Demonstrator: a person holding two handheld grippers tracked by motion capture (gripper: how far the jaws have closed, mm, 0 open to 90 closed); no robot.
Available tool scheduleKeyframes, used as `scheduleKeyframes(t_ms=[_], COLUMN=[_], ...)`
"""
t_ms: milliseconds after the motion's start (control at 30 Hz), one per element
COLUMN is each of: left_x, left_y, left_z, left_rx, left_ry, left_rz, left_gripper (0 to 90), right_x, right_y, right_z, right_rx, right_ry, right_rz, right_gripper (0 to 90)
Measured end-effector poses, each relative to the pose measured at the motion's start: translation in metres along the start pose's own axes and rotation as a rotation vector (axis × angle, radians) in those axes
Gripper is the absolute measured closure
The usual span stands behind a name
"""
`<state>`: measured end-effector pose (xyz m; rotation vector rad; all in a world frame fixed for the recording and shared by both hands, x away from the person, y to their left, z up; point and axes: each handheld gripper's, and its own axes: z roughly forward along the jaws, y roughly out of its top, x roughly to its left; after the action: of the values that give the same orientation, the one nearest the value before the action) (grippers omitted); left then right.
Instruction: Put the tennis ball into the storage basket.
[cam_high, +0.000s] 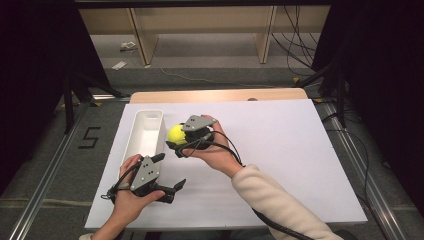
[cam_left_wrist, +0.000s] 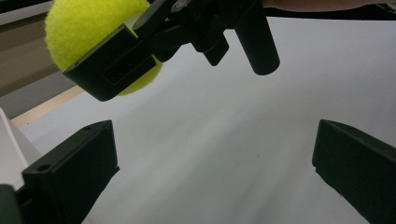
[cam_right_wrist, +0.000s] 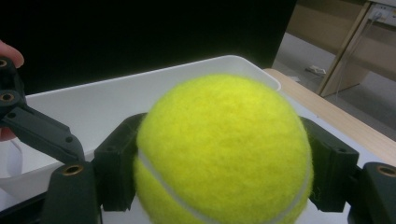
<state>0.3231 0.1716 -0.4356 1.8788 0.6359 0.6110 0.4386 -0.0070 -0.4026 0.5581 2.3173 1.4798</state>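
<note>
Table: wide white flat tabletop (cam_high: 280, 165), wooden edge at the far side, bare apart from the tray and the hands.
Tray: long white plastic rectangular tray (cam_high: 145, 134) lying at the left of the table, open side up, nothing visible inside.
Left gripper: black two-jaw gripper with grey top plate (cam_high: 170, 190), low over the near left of the table, jaws spread wide, holding nothing.
Right gripper: black two-jaw gripper with grey top plate (cam_high: 176, 141), raised just beside the tray's right wall, jaws pinching the ball from both sides.
Ball: fuzzy yellow-green tennis ball (cam_right_wrist: 224, 154), clear of the table, near the tray rim.
Risk: release short of the rim likely to send the ball rolling across the table; loose pinch on round felt likely to let it slip; hard drop likely to bounce it back out.
</note>
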Motion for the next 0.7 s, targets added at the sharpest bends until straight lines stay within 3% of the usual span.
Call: scheduleKeyframes(t_ms=[700], left_x=[-0.0002], left_y=[0.0002], left_z=[-0.0002], left_rx=[0.001], left_ry=[0.004], left_rz=[0.005], left_gripper=[0.0], right_x=[0.001], right_y=[0.006], right_z=[0.002], right_rx=[0.0], right_ry=[-0.003], right_rz=[-0.009], right_gripper=[26.5])
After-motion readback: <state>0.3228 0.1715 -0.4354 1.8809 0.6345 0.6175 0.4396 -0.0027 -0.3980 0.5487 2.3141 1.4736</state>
